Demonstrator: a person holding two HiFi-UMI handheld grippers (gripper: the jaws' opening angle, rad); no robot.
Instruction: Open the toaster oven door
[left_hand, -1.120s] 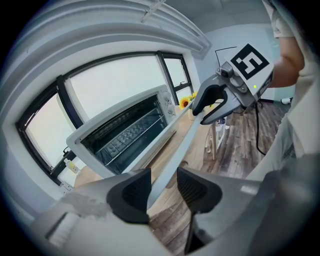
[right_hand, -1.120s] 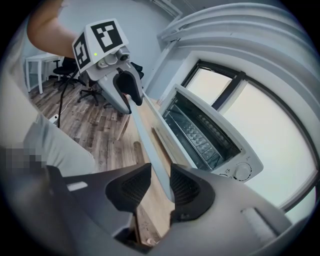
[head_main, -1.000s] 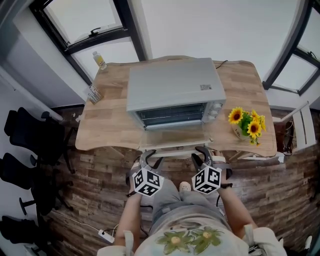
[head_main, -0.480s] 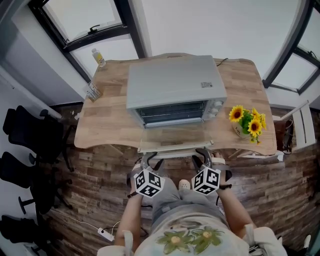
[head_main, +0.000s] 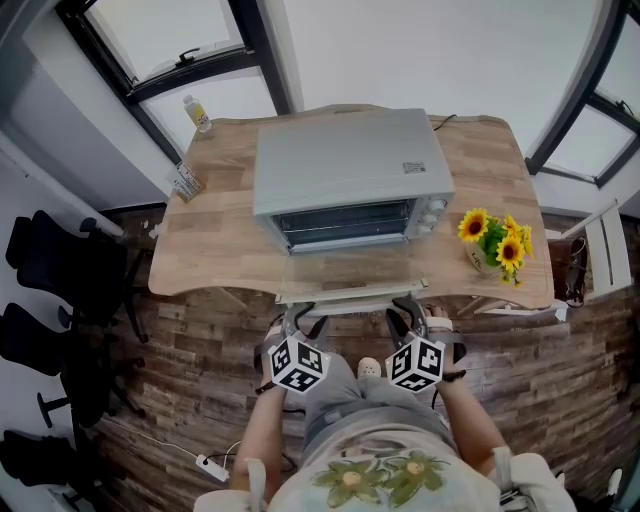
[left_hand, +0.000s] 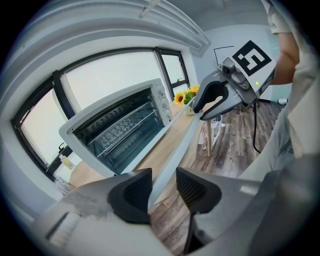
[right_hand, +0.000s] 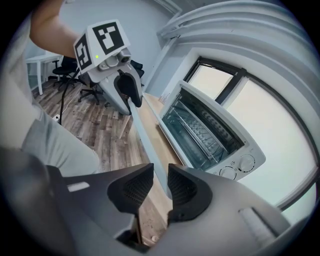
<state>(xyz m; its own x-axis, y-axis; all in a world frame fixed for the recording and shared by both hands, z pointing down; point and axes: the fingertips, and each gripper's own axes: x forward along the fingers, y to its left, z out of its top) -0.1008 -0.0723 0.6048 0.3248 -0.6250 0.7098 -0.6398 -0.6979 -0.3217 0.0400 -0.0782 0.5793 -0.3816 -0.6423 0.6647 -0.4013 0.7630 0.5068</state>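
A small bottle (head_main: 197, 112) and a carton (head_main: 186, 184) stand at the left edge of a wooden surface (head_main: 210, 250). The left claw (left_hand: 163, 179) is spread, with the handle (left_hand: 176, 144) running between its jaws. In the middle of the surface sits the silver oven (head_main: 345, 165). Its glass door (head_main: 345, 268) is folded fully down and lies flat, with the handle at the near edge. The right claw (right_hand: 160, 182) is further along the same handle, its jaws closing with it between them. Sunflowers (head_main: 495, 245) stand near the oven's right side.
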